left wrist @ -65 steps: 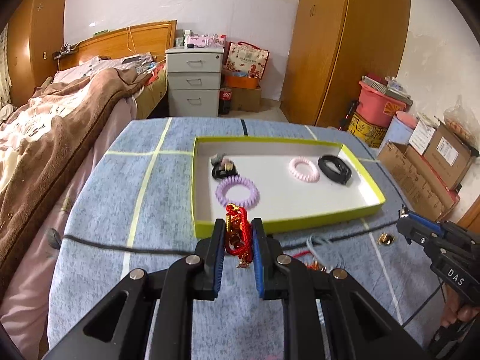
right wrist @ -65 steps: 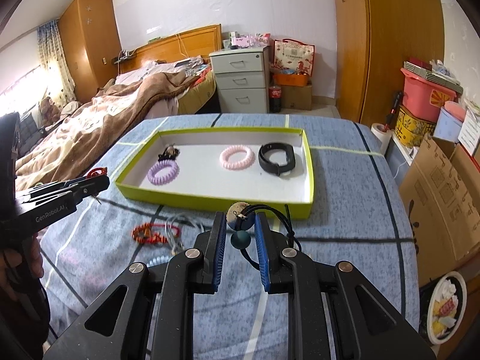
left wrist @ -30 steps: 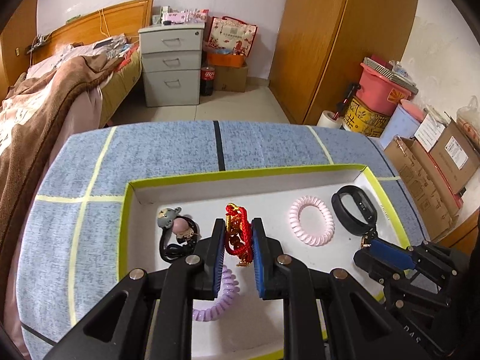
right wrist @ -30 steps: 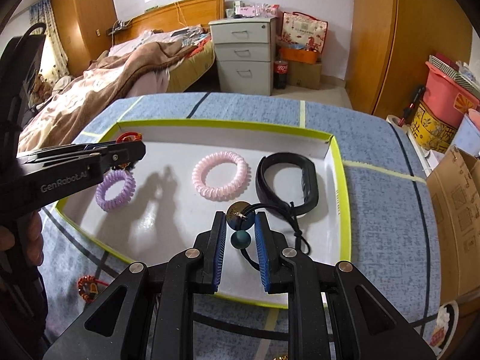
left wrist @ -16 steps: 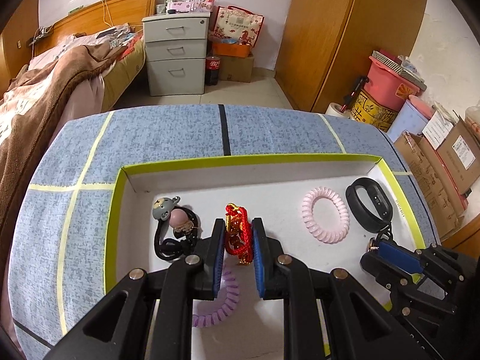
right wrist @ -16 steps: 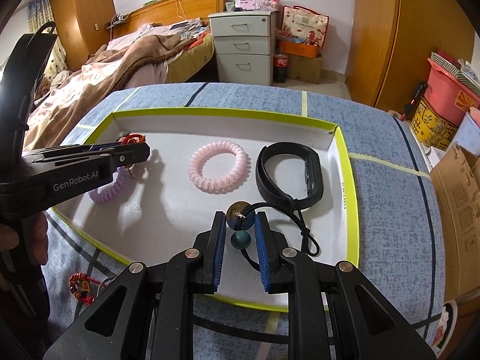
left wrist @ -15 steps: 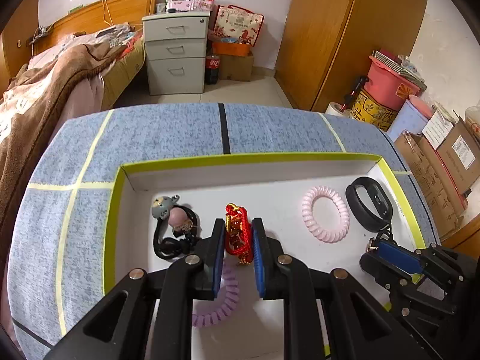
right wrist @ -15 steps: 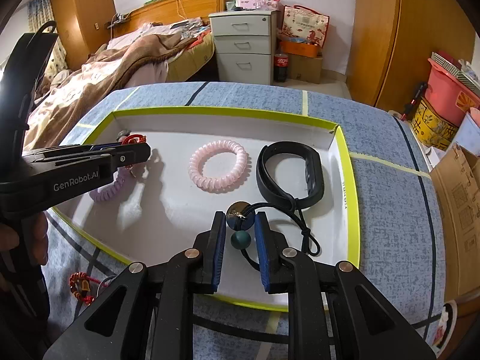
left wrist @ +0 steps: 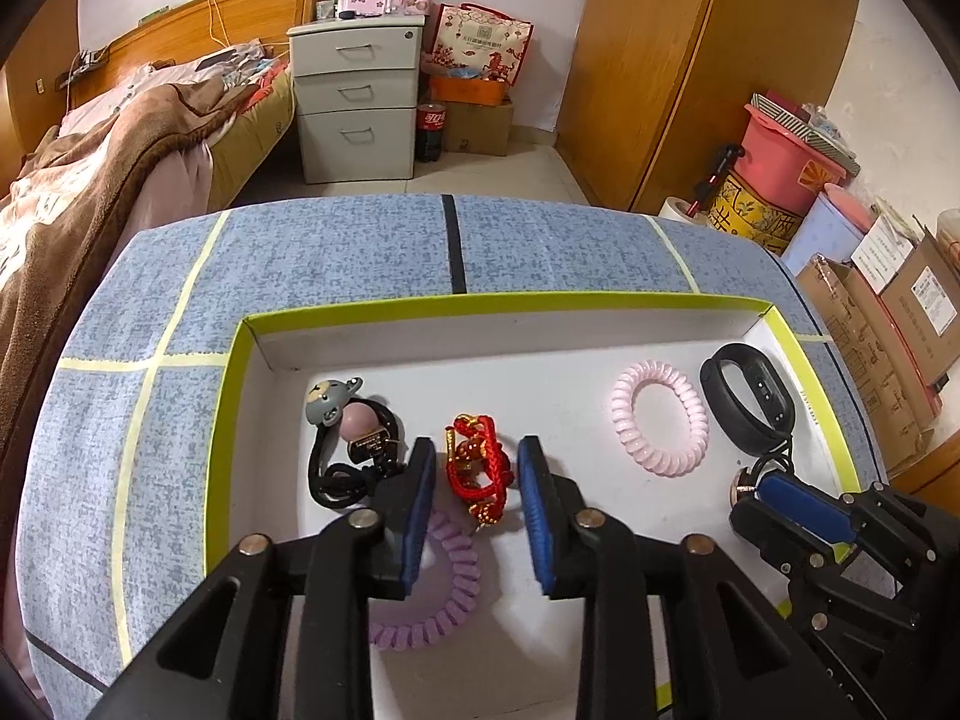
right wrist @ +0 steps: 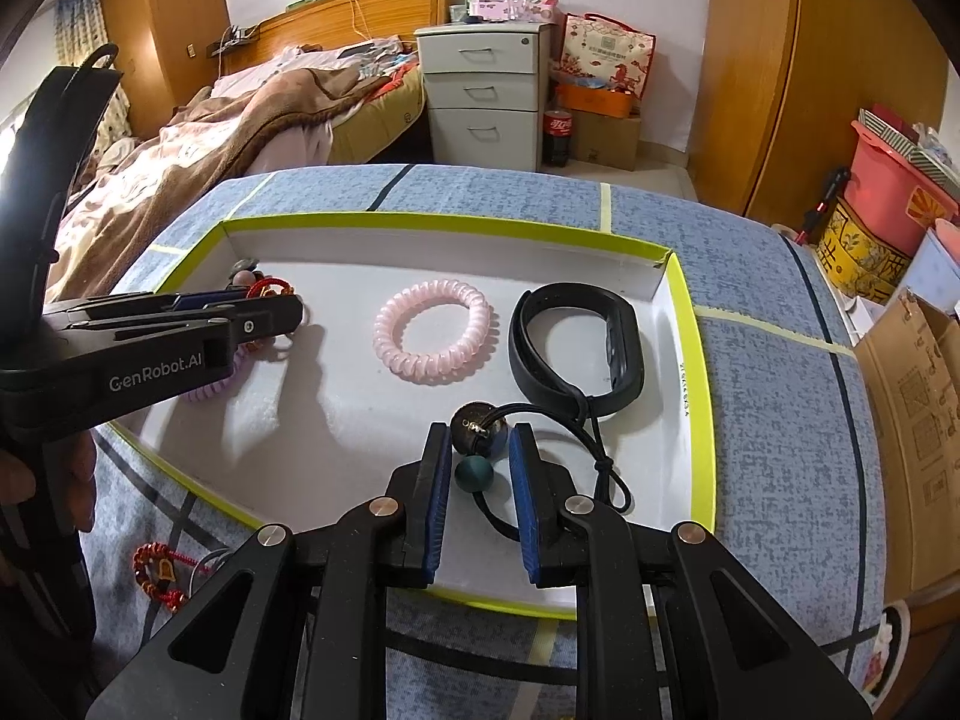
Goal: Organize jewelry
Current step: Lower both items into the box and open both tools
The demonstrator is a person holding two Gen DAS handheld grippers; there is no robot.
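In the left wrist view my left gripper (left wrist: pixel 477 450) hangs over the white tray with the green rim (left wrist: pixel 480 303). Its jaws are opening, and the red knotted bracelet (left wrist: pixel 480 468) sits between the pads, which no longer press on it. My right gripper (right wrist: pixel 479 435) is shut on a black cord with a dark bead and a teal bead (right wrist: pixel 477 456), low over the tray's near right part. The cord trails toward the black wristband (right wrist: pixel 576 348). From the right wrist view, the left gripper (right wrist: pixel 270 306) is at the tray's left end.
The tray also holds a pink coil tie (left wrist: pixel 660 420), a purple coil tie (left wrist: pixel 444 588) under the left fingers, and a black tie with a grey bear charm (left wrist: pixel 342 438). A red bead bracelet (right wrist: pixel 159 573) lies on the blue cloth outside the tray. Cartons (left wrist: pixel 888 324) stand on the right.
The left jaws have spread apart and let go of the red bracelet, which stays between them. The right gripper has kept still with the beaded cord.
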